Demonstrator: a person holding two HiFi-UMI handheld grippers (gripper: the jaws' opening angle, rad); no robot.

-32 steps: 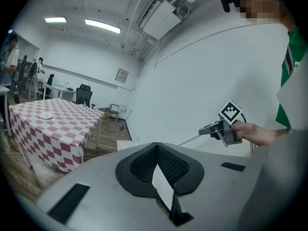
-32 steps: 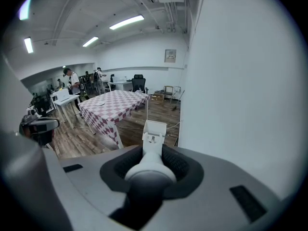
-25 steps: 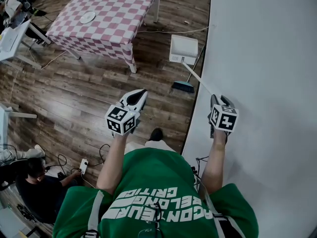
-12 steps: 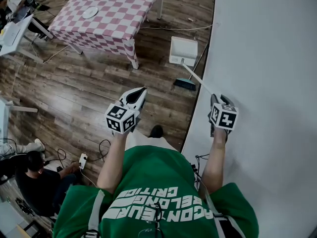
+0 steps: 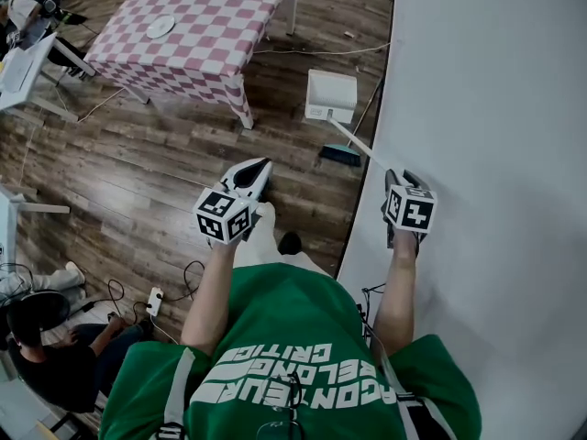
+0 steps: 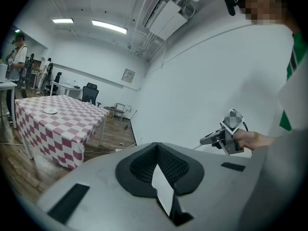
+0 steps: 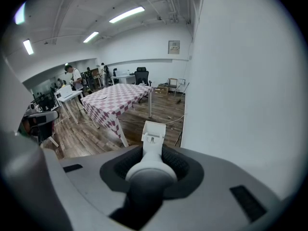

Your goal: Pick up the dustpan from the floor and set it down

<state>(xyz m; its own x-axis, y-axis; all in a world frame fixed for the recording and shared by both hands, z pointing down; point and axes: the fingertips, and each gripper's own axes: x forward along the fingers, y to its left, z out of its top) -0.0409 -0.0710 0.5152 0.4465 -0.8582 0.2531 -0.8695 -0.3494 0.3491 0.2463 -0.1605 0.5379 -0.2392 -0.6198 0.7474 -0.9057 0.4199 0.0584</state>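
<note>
The white dustpan (image 5: 330,94) hangs at the far end of its long white handle (image 5: 360,147), low over the wood floor beside the wall. I cannot tell whether it touches the floor. My right gripper (image 5: 398,183) is shut on the near end of the handle. In the right gripper view the handle (image 7: 152,163) runs out between the jaws to the pan (image 7: 153,130). My left gripper (image 5: 258,168) is held out level over the floor, jaws together with nothing in them. The left gripper view shows its dark pads (image 6: 144,170) and the right gripper (image 6: 222,138) off to the side.
A dark-headed broom (image 5: 340,154) leans on the white wall (image 5: 495,108) just by the dustpan. A red-checked table (image 5: 202,26) carries a plate (image 5: 160,27). Cables and a power strip (image 5: 154,302) lie on the floor near a seated person (image 5: 50,360).
The dustpan has drifted slightly left in the head view, still held by the right gripper. The person's pale trouser leg has stepped forward under the left gripper.
</note>
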